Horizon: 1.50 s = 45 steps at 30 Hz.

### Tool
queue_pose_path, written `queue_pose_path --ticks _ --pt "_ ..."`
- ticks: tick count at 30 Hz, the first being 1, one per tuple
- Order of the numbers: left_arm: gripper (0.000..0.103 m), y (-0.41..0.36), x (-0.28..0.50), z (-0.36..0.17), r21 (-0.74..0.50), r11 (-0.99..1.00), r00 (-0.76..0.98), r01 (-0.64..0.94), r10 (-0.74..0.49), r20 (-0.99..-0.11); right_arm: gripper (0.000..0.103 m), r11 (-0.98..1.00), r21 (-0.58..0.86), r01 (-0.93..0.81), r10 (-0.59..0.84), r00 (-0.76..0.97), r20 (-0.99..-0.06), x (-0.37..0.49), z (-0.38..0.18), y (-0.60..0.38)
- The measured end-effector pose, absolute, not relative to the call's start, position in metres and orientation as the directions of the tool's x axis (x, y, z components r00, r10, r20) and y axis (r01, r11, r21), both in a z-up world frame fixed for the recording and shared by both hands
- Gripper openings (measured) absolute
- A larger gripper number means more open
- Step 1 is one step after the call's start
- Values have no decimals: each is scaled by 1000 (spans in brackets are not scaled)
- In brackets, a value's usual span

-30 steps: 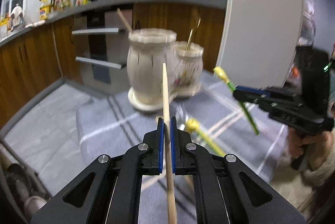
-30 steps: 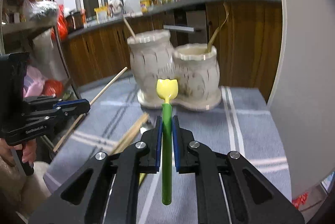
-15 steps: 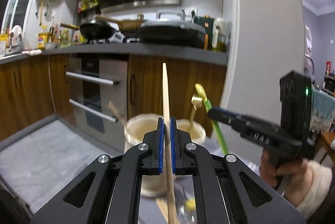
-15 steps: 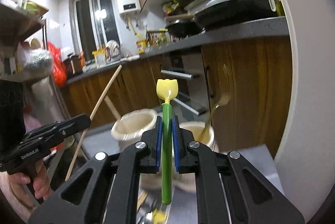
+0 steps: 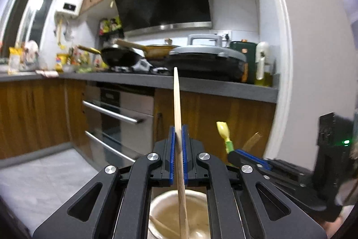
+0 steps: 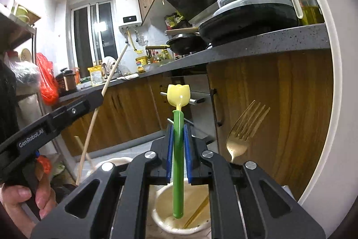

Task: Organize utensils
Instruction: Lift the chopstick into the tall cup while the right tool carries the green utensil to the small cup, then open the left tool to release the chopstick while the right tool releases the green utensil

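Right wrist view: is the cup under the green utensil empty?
No: a gold fork already stands in the cup beside the green utensil held by the right gripper.

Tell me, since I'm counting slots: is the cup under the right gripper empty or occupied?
Occupied: a gold fork already stands in the cream cup, and the green utensil in the right gripper hangs over its mouth.

Two tools (image 5: pixel 177 156), two chopsticks (image 5: pixel 177 118), one fork (image 6: pixel 243 131), two holder cups (image 6: pixel 179 212).

Read "GenRobot.AI" in white along the black side of the left gripper (image 6: pixel 98 97), from the right wrist view. Display digits on the water heater (image 6: pixel 129 11) too small to read.
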<state>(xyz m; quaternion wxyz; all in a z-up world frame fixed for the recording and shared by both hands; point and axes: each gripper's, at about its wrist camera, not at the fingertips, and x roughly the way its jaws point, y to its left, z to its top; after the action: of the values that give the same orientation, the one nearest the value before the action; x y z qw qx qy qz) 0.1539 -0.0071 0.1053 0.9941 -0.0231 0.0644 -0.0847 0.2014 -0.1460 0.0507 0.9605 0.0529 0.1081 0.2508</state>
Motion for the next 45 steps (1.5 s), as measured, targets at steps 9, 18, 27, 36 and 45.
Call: queue_pose_path --ticks 9,18,27,36,45 --pt "6 -14 144 90 13 987 982 161 -158 -106 9 888 55 -456 455 857 -244 200 35 -137" --pt "6 -5 102 68 2 986 974 165 -163 -159 9 889 48 -456 448 841 -303 179 26 -149" --pt "6 7 85 49 -59 984 959 169 -178 -220 9 891 75 -447 447 841 -303 158 20 -157" --pt "6 8 83 44 -55 984 953 169 -177 -247 9 906 77 -416 417 847 -330 160 12 -161" --pt "6 9 83 41 -59 982 943 178 -187 -276 9 903 145 -404 429 837 -341 166 11 -173"
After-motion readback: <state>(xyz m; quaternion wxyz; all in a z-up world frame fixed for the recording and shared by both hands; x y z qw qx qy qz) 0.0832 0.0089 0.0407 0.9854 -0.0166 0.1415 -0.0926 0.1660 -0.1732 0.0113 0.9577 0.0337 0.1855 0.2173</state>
